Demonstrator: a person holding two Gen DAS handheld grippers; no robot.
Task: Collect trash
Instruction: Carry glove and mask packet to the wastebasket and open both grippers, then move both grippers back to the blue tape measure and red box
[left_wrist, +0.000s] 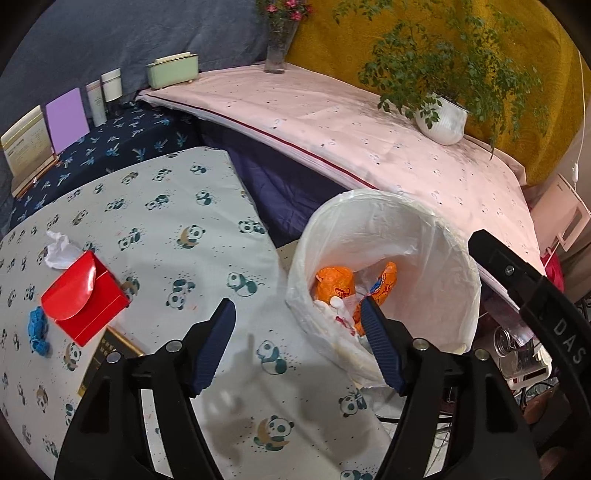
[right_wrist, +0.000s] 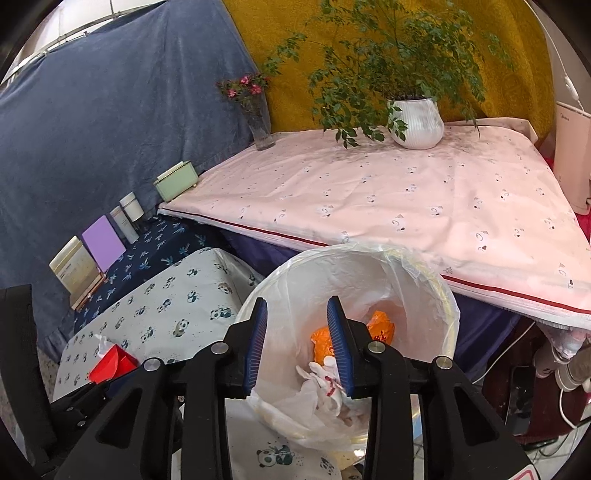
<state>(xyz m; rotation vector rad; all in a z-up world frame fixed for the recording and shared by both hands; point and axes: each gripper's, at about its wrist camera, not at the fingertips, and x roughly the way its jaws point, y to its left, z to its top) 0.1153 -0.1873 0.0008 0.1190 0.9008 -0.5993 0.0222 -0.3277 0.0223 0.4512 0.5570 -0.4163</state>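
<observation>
The lined trash bin (right_wrist: 351, 325) stands at the edge of the panda-print table (left_wrist: 177, 206), and it already holds some of the mess: orange wrappers (left_wrist: 334, 282) and crumpled white tissue (right_wrist: 325, 380) lie at its bottom.

The right gripper (right_wrist: 297, 345) hangs over the bin's mouth with its jaws partly open and nothing between them. Whatever it carried appears to be down in the bin. The left gripper (left_wrist: 299, 345) points down beside the bin's near rim, one finger over the tablecloth and the other over the liner. Its jaws stand wide and hold nothing.

So part of the job looks done, but not all of it. Well to the left of the bin, on the tablecloth, a crumpled white tissue (left_wrist: 59, 251) still sits behind a red box (left_wrist: 85, 299). A small blue scrap (left_wrist: 38, 332) lies just beside that box on its far side from the bin. Both look like trash yet to be collected. Whether the red box itself counts as trash cannot be told.

The likely remaining work is a reach away from the bin toward the red box, taking the tissue and the blue scrap.
</observation>
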